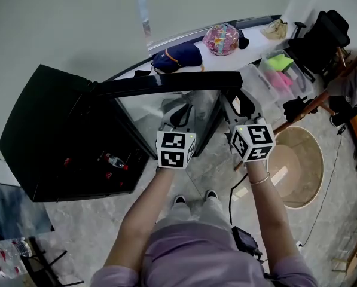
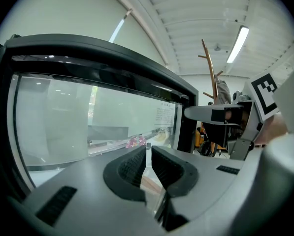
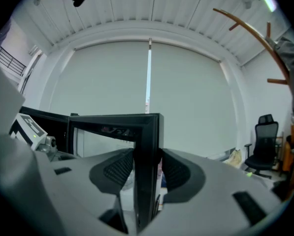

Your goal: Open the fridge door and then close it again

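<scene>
The black fridge stands at the left with its glass door swung out toward me. In the head view my right gripper is at the door's free end. In the right gripper view its jaws are shut on the door's black edge frame, with a pad on each side of it. My left gripper sits beside it, facing the glass pane. Its jaws are nearly together, with nothing between them and no contact with the door.
Bottles lie on a shelf inside the fridge. A window ledge behind holds a blue bag and a pink helmet. Clear bins, an office chair, a wooden coat rack and a round platform are at the right.
</scene>
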Tool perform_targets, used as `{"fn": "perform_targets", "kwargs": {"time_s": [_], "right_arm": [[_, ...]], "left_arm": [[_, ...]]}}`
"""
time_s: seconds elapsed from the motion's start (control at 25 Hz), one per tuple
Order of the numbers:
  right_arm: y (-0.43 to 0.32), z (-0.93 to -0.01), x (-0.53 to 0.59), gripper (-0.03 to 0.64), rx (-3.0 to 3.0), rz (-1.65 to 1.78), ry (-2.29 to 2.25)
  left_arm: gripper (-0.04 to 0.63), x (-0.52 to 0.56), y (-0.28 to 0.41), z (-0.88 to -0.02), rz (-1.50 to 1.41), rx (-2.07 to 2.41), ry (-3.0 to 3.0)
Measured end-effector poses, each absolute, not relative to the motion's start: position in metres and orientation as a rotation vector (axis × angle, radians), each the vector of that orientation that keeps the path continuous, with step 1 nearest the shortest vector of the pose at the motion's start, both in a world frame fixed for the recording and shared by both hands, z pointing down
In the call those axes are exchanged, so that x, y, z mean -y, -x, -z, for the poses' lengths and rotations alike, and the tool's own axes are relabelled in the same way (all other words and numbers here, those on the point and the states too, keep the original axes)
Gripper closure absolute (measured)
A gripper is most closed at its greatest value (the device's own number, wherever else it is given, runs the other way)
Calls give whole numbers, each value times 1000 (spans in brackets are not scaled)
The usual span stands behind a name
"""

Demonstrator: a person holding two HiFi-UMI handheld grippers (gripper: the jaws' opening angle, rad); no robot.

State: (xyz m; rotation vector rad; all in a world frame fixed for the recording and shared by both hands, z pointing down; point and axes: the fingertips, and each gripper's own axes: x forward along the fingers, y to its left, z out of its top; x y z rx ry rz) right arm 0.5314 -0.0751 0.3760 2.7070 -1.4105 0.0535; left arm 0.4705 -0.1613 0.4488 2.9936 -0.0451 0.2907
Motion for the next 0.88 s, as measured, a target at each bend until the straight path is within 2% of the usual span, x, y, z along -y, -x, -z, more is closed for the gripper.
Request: {"fn": "perform_targets", "kwargs": {"time_s": [0.6,0.88], "right_arm": [[-581,-379,108,431,1680,-36,-2552],[-582,-387,107,431,1794,-63,-2474]], "left_arm": [[563,185,-507,-452,-333,371,-2964],[562,187,-498,-447,-318,522,-2933]]}}
